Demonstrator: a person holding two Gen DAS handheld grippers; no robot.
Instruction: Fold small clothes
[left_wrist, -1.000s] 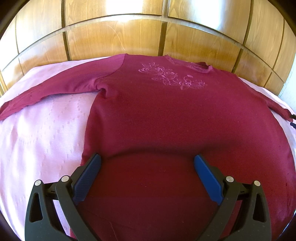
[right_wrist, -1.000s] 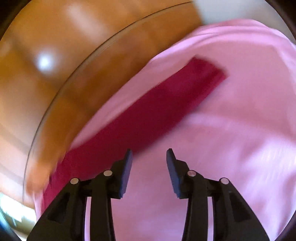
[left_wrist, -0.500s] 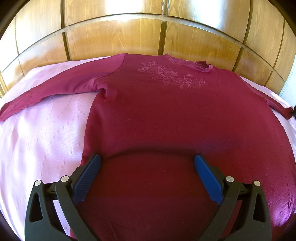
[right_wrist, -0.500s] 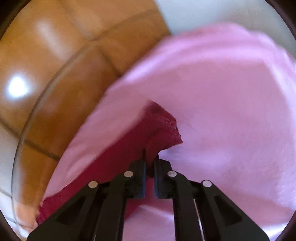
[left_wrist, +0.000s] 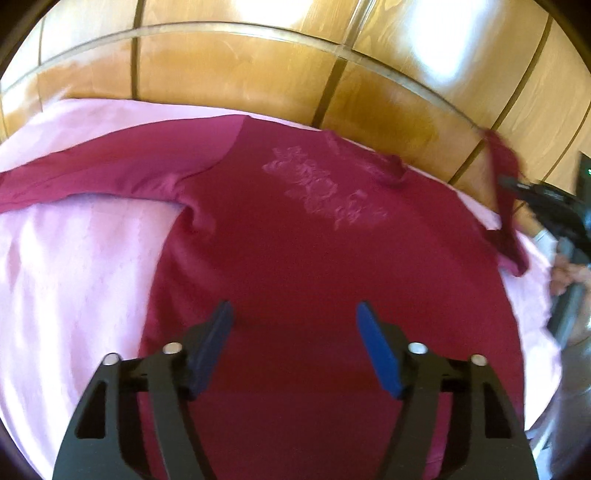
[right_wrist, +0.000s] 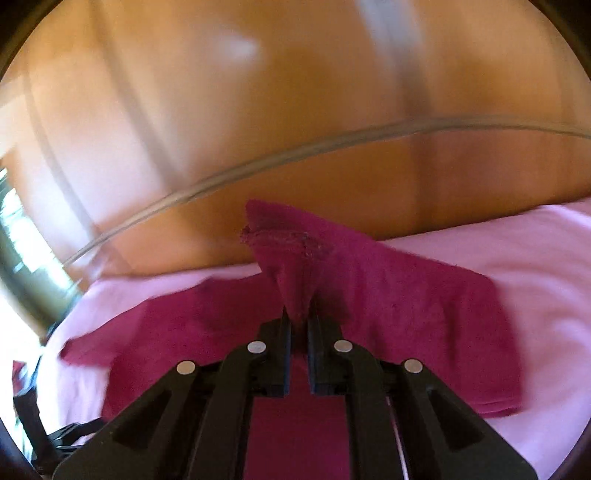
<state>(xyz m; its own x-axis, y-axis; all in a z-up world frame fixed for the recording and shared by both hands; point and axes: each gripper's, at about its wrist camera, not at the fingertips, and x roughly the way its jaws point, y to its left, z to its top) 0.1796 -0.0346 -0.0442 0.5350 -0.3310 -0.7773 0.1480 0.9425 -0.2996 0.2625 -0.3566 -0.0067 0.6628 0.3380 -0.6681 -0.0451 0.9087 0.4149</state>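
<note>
Where the left wrist view bottoms out, left gripper (left_wrist: 293, 314) hovers with blue pads spread wide, nothing between them, over the lower body of the maroon sweater (left_wrist: 314, 277). Sweater lies flat on pink bedspread (left_wrist: 74, 277), centre frame; embroidered flowers (left_wrist: 321, 192) near the collar. One sleeve runs to the left edge. At right edge, the other sleeve (left_wrist: 504, 173) is lifted. Right gripper (right_wrist: 298, 317) clamped tight on that sleeve's cuff (right_wrist: 291, 258). Wooden headboard (left_wrist: 240, 66) beyond.
</note>
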